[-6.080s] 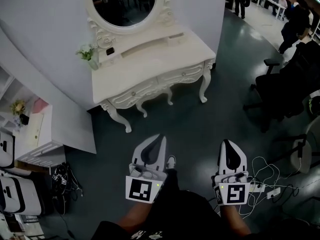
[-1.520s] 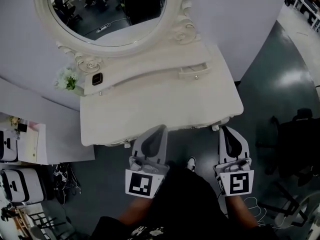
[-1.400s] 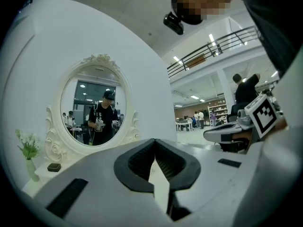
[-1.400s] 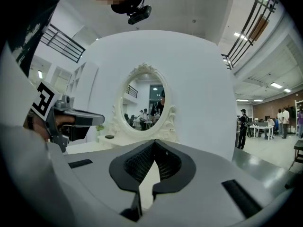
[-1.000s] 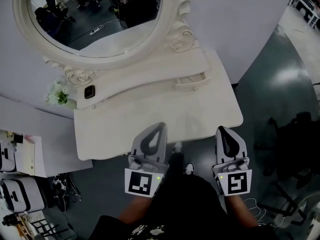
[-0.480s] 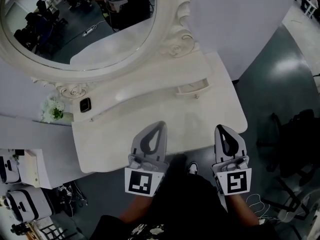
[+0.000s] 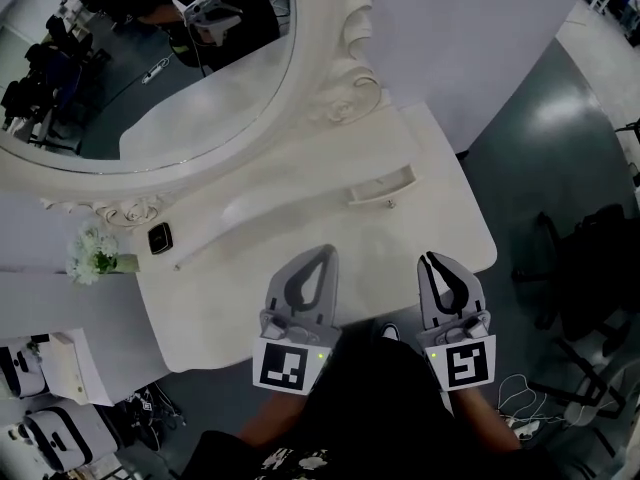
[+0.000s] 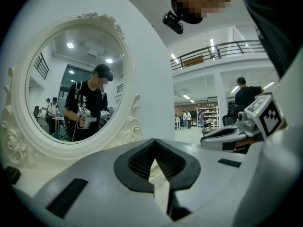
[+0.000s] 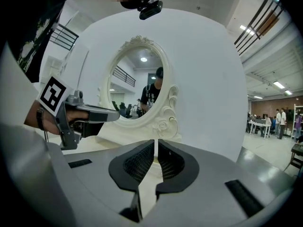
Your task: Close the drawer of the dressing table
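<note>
Left tongs point(image 7: 324, 251) and right tongs point(image 7: 428, 258) pinched closed, empty, over bench point(image 7: 300, 218) front edge. Drawer point(image 7: 382, 185) on rear ledge below mirror point(image 7: 150, 68) stands ajar, apart from both. 0 steps done: push-in remains.

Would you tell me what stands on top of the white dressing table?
A small dark square object and white flowers stand at its back left, below the oval mirror. The left gripper and right gripper cover part of the front.
</note>
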`<state>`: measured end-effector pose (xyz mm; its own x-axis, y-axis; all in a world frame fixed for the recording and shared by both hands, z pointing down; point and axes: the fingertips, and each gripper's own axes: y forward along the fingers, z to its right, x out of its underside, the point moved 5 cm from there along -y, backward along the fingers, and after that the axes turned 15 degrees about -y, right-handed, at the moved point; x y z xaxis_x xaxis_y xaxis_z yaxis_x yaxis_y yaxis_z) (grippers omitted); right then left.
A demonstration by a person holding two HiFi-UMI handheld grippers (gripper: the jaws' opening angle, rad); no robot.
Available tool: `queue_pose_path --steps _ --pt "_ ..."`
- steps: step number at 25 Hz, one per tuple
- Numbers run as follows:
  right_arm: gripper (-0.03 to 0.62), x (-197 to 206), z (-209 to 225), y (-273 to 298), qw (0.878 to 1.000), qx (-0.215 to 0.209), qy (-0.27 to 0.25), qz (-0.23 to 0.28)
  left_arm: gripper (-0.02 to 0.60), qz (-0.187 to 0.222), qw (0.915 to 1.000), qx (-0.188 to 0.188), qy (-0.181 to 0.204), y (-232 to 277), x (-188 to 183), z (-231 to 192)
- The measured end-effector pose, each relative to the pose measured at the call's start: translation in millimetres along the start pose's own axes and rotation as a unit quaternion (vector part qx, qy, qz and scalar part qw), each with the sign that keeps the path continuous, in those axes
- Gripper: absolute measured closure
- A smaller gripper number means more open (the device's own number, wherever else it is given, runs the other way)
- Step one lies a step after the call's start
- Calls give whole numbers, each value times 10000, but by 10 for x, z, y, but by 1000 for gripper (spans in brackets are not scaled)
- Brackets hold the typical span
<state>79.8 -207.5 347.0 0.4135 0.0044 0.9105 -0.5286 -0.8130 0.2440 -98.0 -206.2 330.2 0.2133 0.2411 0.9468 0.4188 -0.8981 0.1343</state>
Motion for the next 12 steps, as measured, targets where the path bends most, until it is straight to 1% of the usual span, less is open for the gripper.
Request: queue_pose_path --steps 3,5,6,8,12 --pt "575 92 -32 102 9998 31 -41 -176 578 -112 9999 86 -9 43 47 -111" --pt "522 163 -51 182 9995 93 -33 -297 578 -176 9998 111 0 74 87 -198" --pt "511 203 -60 216 9993 121 -9 -368 578 -194 9997 118 -10 90 104 -235" --pt "505 285 -86 279 9986 130 49 -509 578 -240 9996 127 -72 107 147 -290" --pt "479 443 -139 448 9972 78 167 -721 578 -474 9985 227 -143 159 282 -333"
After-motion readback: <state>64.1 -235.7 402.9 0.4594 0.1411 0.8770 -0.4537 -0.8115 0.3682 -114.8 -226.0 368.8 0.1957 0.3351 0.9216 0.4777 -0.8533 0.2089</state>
